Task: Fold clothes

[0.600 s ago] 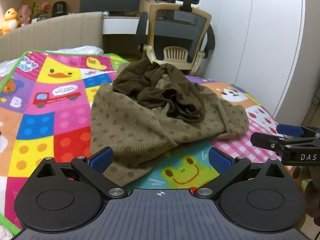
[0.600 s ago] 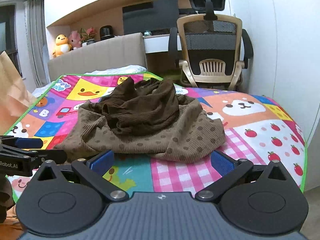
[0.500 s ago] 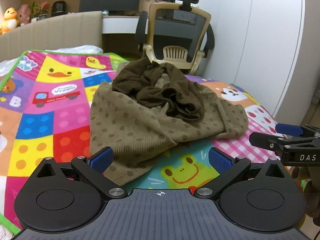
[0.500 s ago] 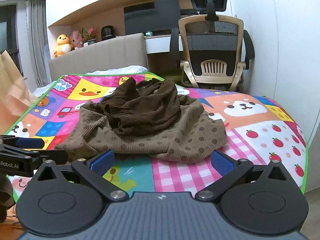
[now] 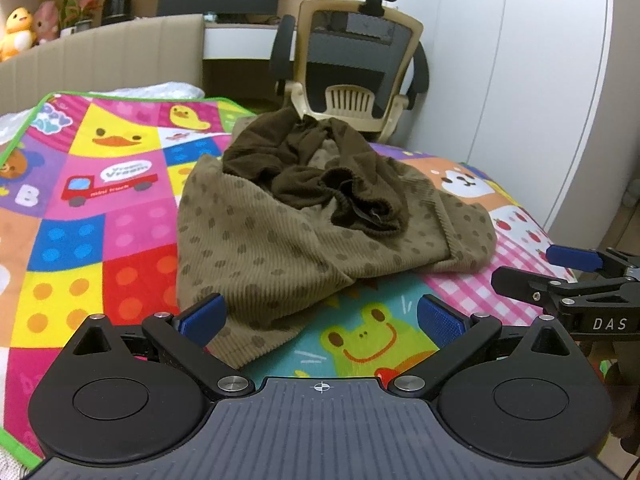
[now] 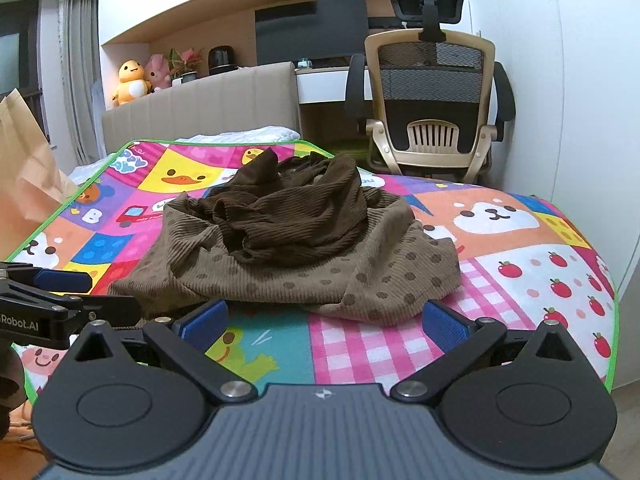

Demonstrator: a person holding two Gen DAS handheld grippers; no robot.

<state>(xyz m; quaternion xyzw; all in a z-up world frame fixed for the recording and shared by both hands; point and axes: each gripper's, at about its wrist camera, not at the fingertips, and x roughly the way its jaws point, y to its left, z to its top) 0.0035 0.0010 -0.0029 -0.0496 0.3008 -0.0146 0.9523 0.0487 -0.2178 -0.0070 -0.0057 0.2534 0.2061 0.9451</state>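
A crumpled tan corduroy garment with brown dots (image 5: 280, 252) (image 6: 320, 276) lies heaped on a colourful play mat (image 5: 80, 208) (image 6: 520, 280). A dark brown corduroy piece (image 5: 320, 172) (image 6: 296, 216) is bunched on top of it. My left gripper (image 5: 320, 316) is open, with the garment's near hem just beyond its left pad. My right gripper (image 6: 322, 322) is open too, its blue pads either side of the garment's near edge, nothing between them. In the left wrist view the right gripper (image 5: 572, 272) shows at the right edge; in the right wrist view the left gripper (image 6: 60, 292) shows at the left edge.
An office chair (image 5: 352, 64) (image 6: 432, 104) stands behind the mat. A beige padded headboard (image 6: 200, 108) and a desk with a monitor (image 6: 312, 32) lie beyond. A brown paper bag (image 6: 24, 184) stands at the left. A white wall (image 5: 540, 60) bounds the right.
Both grippers have crept a little closer to the garment, and the right wrist view has tilted up slightly. The clothes have not moved.
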